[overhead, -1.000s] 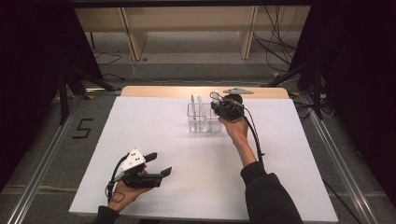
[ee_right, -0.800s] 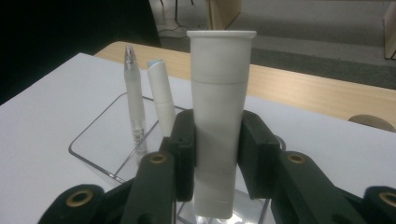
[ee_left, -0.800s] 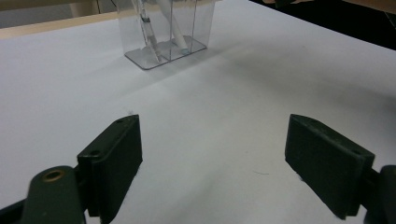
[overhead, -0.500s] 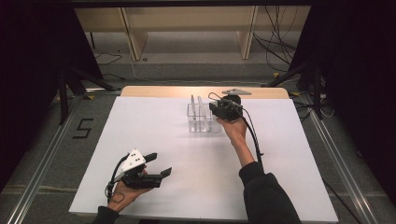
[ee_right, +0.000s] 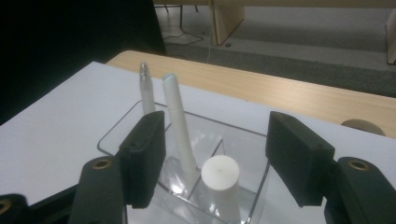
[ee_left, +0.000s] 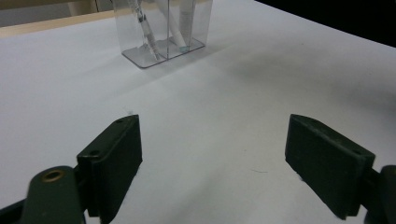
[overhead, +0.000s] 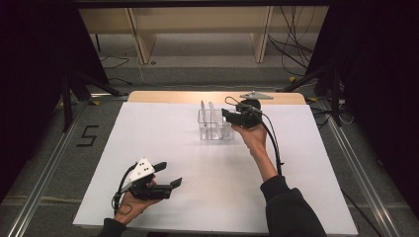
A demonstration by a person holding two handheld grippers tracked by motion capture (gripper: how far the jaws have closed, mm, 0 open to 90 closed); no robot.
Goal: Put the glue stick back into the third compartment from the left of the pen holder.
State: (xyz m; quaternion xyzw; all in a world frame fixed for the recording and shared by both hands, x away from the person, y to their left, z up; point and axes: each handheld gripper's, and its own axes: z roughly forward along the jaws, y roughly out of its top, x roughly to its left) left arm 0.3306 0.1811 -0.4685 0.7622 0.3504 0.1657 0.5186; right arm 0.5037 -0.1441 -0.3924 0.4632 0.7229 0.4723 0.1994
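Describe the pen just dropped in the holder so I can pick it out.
On the white table, find the clear holder near the far edge. Below the right tool, which has just been opening, stands a short white pen. Its flat round top sits lower than its two slim neighbours.

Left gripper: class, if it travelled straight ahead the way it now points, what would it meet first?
Probably the clear plastic organiser holding white pens, across bare white table; depth is uncertain.
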